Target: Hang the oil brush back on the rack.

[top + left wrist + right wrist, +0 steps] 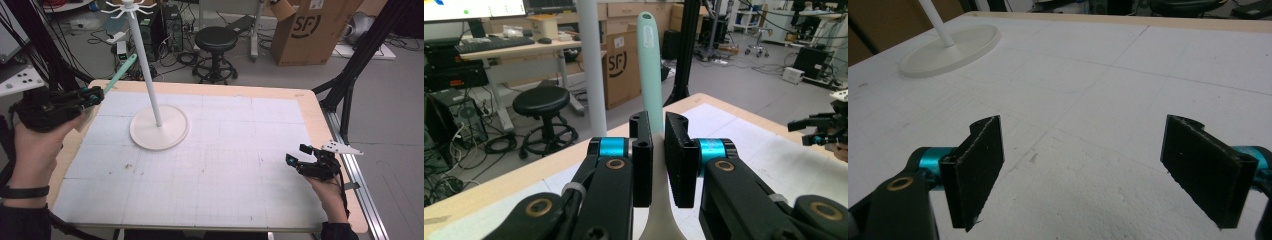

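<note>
1. The left claw point(658, 160) is clamped on a mint-green spatula point(650, 70), its handle pointing up and away past the jaws, the pale blade end below them.
2. In the high view the left claw point(95, 96) holds the spatula point(121, 73) in the air at the counter's far left corner, tilted toward the white stand point(159, 127), whose pole rises to a ring of hooks point(129, 8).
3. The right claw point(1083, 170) has its jaws wide apart with nothing between them; it rests low near the counter's right edge point(306, 162), well apart from the stand.
4. My guess is that the spatula is meant for a hook: it is picked up and lifted, but not yet hung, and its tip sits below and left of the hooks.
5. The counter point(225, 170) is covered with a white gridded sheet with a few small marks.
6. Beyond it are a black stool point(216, 40), a cardboard box point(312, 27), cables on a grey floor, and desks.
</note>
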The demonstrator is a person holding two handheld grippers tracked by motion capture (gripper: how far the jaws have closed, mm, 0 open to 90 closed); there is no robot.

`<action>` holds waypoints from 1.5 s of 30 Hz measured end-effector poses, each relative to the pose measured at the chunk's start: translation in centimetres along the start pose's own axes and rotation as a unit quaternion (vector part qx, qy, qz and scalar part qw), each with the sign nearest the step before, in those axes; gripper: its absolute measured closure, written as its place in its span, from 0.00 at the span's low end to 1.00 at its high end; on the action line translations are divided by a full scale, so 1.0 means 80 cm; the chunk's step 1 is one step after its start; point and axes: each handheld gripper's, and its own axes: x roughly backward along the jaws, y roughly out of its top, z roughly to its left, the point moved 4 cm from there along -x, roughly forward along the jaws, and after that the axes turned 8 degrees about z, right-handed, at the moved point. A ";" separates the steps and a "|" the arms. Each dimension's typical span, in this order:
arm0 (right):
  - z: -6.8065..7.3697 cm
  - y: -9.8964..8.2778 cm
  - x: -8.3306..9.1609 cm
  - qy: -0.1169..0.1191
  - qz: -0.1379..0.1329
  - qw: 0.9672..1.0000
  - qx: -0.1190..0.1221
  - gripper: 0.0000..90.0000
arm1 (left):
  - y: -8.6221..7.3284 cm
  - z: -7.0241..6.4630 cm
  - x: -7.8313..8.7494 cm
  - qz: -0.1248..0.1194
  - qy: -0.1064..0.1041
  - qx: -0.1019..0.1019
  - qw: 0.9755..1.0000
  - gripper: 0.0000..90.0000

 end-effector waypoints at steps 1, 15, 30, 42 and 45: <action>0.000 0.000 0.000 0.000 0.000 1.000 0.000 0.18 | 0.002 0.001 0.003 -0.001 0.002 -0.001 1.000 0.91; -0.001 0.000 -0.001 -0.001 0.003 1.000 0.000 0.18 | 0.033 0.014 0.028 -0.020 0.019 0.002 1.000 0.92; 0.000 0.000 -0.001 0.001 0.002 1.000 -0.002 0.18 | 0.061 0.018 0.033 -0.026 0.029 -0.001 0.999 0.92; -0.001 -0.001 -0.001 0.001 0.004 1.000 -0.004 0.18 | 0.064 0.025 0.032 -0.026 0.035 0.005 0.999 0.92; -0.001 -0.001 -0.001 0.001 0.004 1.000 -0.004 0.18 | 0.066 0.026 0.033 -0.027 0.034 0.004 0.999 0.91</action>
